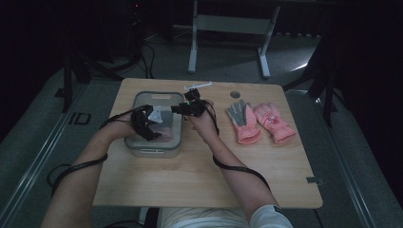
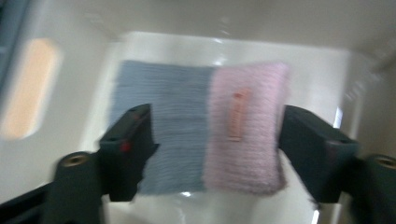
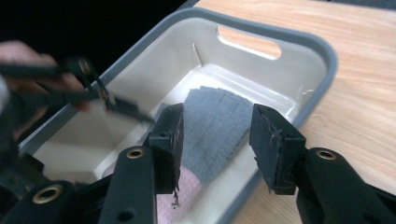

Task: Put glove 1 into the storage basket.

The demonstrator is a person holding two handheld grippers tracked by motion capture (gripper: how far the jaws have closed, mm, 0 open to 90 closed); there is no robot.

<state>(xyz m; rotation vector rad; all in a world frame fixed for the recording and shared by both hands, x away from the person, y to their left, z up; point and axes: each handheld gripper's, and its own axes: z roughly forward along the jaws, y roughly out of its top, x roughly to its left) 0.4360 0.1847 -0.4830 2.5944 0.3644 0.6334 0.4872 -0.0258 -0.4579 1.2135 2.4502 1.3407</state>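
Both tongs are seen from the high view at the grey bin (image 1: 177, 124) on the counter (image 1: 190, 171): the left tongs (image 1: 153, 134) are lowered into it, the right tongs (image 1: 177, 109) held at its right rim, while two more gloves (image 1: 259, 122) are left lying well apart on the right. Along the left tongs (image 2: 215, 140), a folded grey-and-pink glove (image 2: 201, 126) is seen flat on the bin floor, the jaws standing released either side of it, not pressing. Along the right tongs (image 3: 215, 140), the jaws are parted with nothing grasped above the same glove (image 3: 215, 126). One glove is judged placed; two are judged left to pack.
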